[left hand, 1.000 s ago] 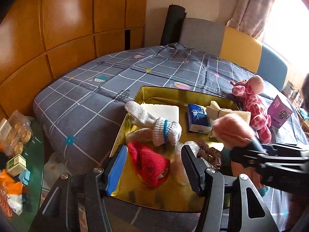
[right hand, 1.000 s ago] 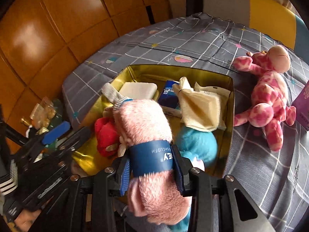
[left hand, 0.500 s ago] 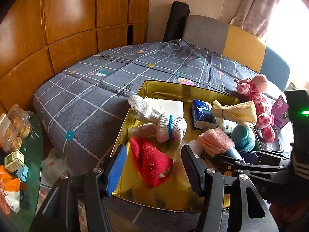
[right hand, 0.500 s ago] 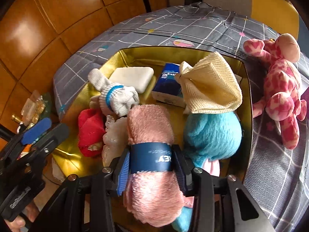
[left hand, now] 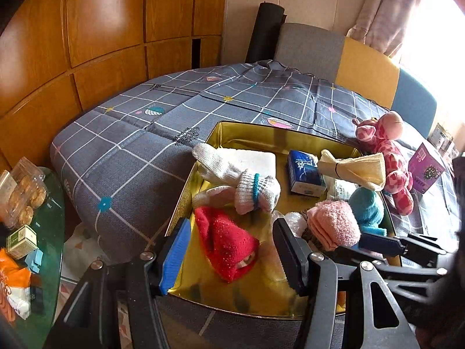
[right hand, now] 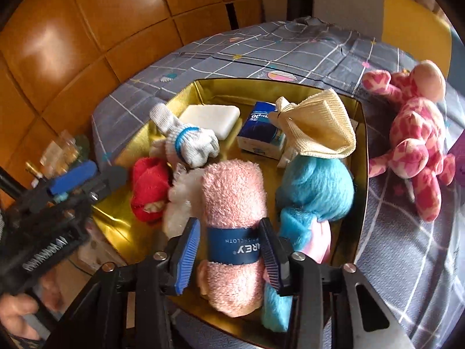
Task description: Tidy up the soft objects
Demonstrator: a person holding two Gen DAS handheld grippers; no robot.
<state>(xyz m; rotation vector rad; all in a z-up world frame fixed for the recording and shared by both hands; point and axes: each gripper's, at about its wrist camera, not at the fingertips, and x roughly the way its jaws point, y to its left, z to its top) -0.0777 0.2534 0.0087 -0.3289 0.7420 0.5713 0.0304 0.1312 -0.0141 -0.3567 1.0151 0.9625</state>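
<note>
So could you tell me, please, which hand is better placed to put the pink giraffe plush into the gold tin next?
Probably the left. The left gripper is open and empty, while the right gripper, jaws closing, has the banded pink rolled washcloth between them. However, the pink giraffe plush lies outside the gold tin, on the right gripper's side.

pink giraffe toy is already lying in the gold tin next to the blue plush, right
Not quite. The pink giraffe toy is not in the gold tin; it lies outside it on the grey checked bedspread, beyond the tin's wall. The blue plush is inside. The right wrist view shows this.
</note>
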